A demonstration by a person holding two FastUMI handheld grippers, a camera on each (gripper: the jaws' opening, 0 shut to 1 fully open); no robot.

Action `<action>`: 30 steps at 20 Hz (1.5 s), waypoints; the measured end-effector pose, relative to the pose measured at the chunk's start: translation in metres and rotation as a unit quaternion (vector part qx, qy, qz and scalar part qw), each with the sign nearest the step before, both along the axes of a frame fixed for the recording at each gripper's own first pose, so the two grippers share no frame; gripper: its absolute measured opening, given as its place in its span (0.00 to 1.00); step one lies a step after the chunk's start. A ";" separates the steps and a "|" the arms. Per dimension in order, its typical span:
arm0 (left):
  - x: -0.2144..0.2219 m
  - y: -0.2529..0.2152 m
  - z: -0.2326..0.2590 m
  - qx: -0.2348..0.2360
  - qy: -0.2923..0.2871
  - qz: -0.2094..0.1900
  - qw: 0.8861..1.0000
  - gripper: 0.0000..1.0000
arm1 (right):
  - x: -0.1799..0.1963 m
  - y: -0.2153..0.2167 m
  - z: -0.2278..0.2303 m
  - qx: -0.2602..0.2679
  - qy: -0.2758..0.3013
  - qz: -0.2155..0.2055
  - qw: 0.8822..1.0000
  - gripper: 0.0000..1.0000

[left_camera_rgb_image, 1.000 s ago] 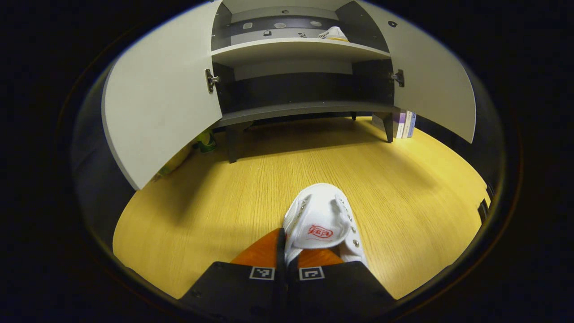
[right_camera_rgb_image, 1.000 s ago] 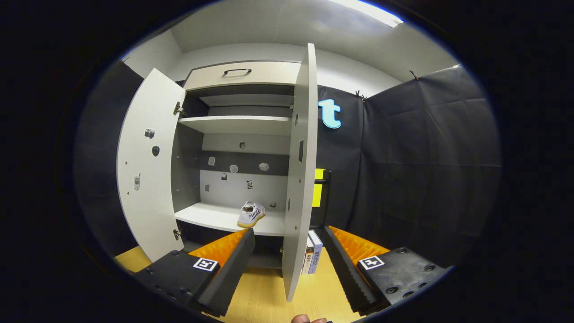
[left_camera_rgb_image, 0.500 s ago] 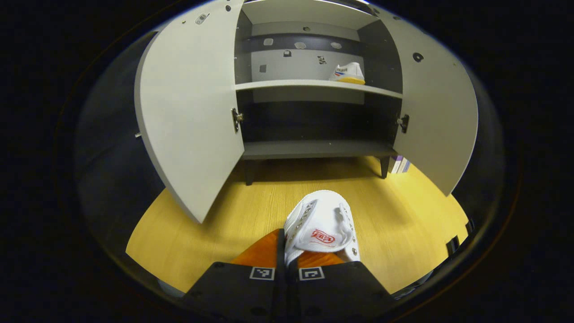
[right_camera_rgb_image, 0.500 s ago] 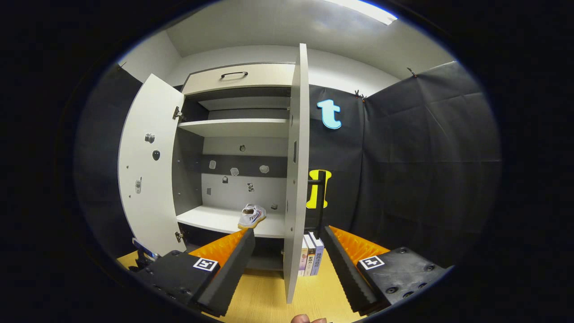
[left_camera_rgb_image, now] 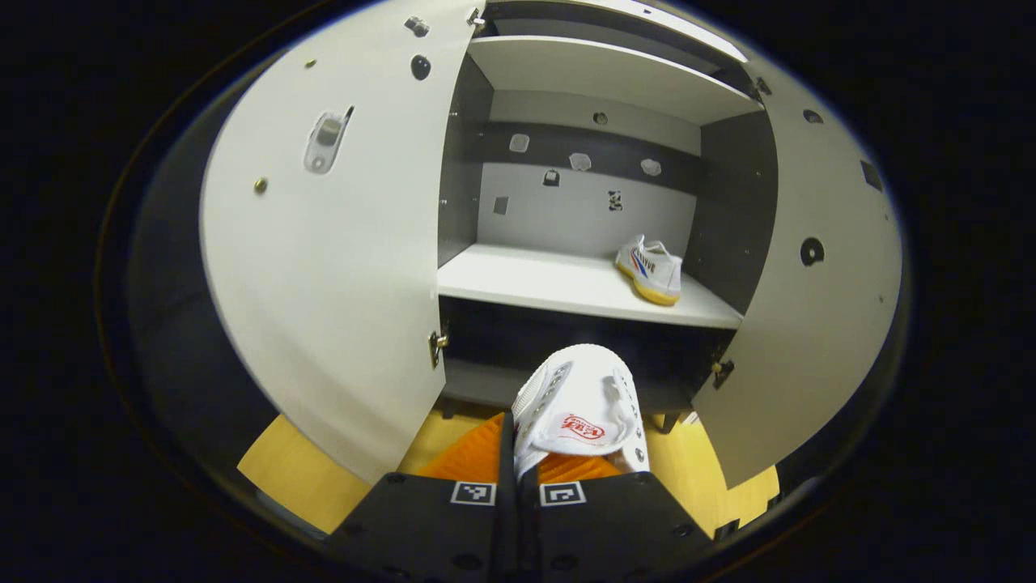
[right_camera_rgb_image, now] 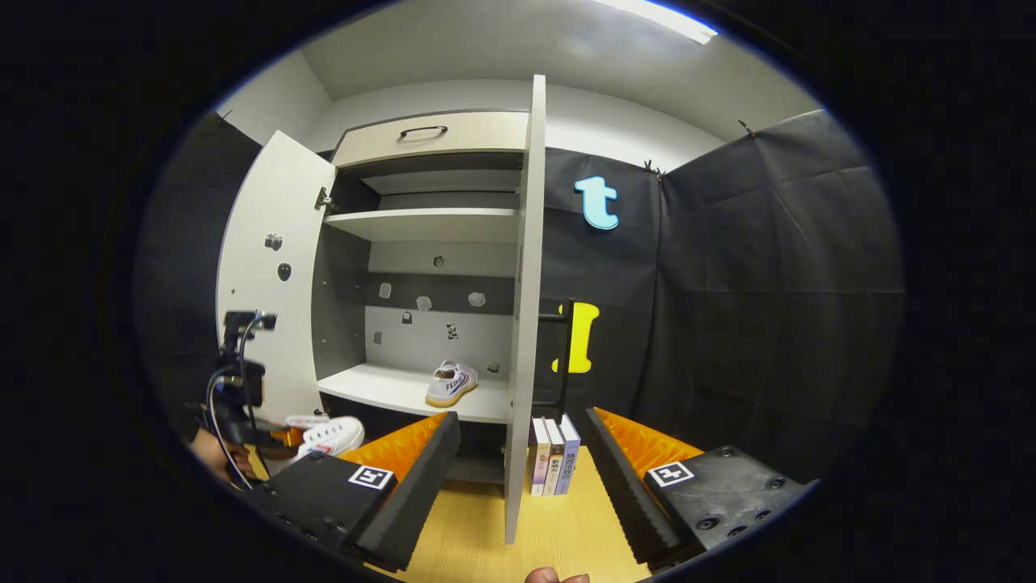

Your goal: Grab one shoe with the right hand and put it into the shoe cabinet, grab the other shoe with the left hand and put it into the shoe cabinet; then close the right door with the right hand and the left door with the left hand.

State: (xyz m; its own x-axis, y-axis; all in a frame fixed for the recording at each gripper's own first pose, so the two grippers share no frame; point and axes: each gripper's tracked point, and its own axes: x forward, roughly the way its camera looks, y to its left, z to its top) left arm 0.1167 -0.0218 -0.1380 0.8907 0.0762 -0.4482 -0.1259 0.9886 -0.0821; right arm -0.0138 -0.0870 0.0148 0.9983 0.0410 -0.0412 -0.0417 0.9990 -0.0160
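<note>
- In the left gripper view, we see our left gripper closed on a white shoe: its two fingers press together on the shoe's rim at the heel end, and the toe points away from us toward the shoe cabinet.
- The held shoe hangs in the air in front of the cabinet's dark lower compartment, just below the front edge of the white middle shelf.
- A second white shoe with a yellowish sole lies on that shelf, toward its right end, close to the cabinet's right inner wall.
- Both doors stand wide open: the left door fills the left side and the right door the right side. The wooden floor shows below the doors.
- In the right gripper view, our right gripper is open and holds nothing; its fingers stand well apart on either side of the right door, which we see edge-on.
- The shelved shoe sits on the middle shelf, near the door's edge.
- At the lower left, the left gripper carries the other shoe in front of the open left door; part of a hand shows beside it.
- Some books stand on the floor just right of the door's foot.
</note>
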 end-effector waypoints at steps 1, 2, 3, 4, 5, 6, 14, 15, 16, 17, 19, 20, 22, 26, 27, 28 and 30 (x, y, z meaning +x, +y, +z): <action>0.013 -0.001 0.011 -0.001 -0.006 0.003 1.000 0.05 | -0.001 0.000 -0.002 0.003 0.002 0.001 1.000 0.98; 0.027 -0.003 0.021 -0.003 -0.011 0.007 1.000 0.05 | -0.001 -0.002 -0.004 0.005 0.004 0.001 1.000 0.98; 0.041 -0.005 0.029 -0.005 -0.014 0.010 1.000 0.05 | 0.000 -0.003 -0.007 0.007 0.006 0.000 1.000 0.98; 0.054 -0.004 0.037 -0.006 -0.018 0.015 1.000 0.05 | 0.000 -0.004 -0.011 0.008 0.009 -0.001 1.000 0.98; 0.069 -0.005 0.045 -0.006 -0.021 0.017 1.000 0.05 | 0.000 -0.006 -0.014 0.009 0.011 -0.002 1.000 0.98; 0.083 -0.006 0.052 -0.006 -0.025 0.019 0.999 0.05 | 0.000 -0.010 -0.017 0.010 0.014 -0.005 1.000 0.98; 0.192 0.000 0.085 -0.005 -0.039 0.048 0.998 0.05 | 0.008 -0.038 -0.026 0.020 0.019 -0.033 0.999 0.98; 0.204 0.003 0.083 -0.005 -0.034 0.058 0.998 0.05 | 0.009 -0.042 -0.028 0.020 0.020 -0.036 0.999 0.98; 0.217 0.007 0.081 -0.008 -0.030 0.067 0.997 0.05 | 0.010 -0.046 -0.030 0.019 0.021 -0.039 0.999 0.98; 0.228 0.010 0.079 -0.009 -0.026 0.074 0.997 0.05 | 0.011 -0.049 -0.032 0.019 0.023 -0.041 0.999 0.98; 0.250 0.017 0.072 -0.003 -0.015 0.087 0.996 0.05 | 0.013 -0.056 -0.034 0.016 0.027 -0.047 0.998 0.98; 0.260 0.021 0.068 0.000 -0.009 0.094 0.996 0.05 | 0.015 -0.060 -0.036 0.016 0.029 -0.051 0.998 0.98; 0.280 0.025 0.056 0.005 0.005 0.104 0.995 0.05 | 0.018 -0.069 -0.039 0.018 0.034 -0.059 0.998 0.98; 0.310 0.029 0.034 0.024 0.030 0.109 0.993 0.05 | 0.023 -0.083 -0.044 0.013 0.039 -0.070 0.997 0.98; 0.314 0.028 0.029 0.025 0.036 0.109 0.993 0.05 | 0.023 -0.086 -0.045 0.012 0.040 -0.072 0.997 0.98; 0.319 0.027 0.026 0.028 0.040 0.109 0.993 0.05 | 0.024 -0.089 -0.045 0.011 0.040 -0.074 0.996 0.98; 0.328 0.028 0.020 0.036 0.049 0.111 0.992 0.05 | 0.024 -0.091 -0.045 0.010 0.041 -0.077 0.996 0.98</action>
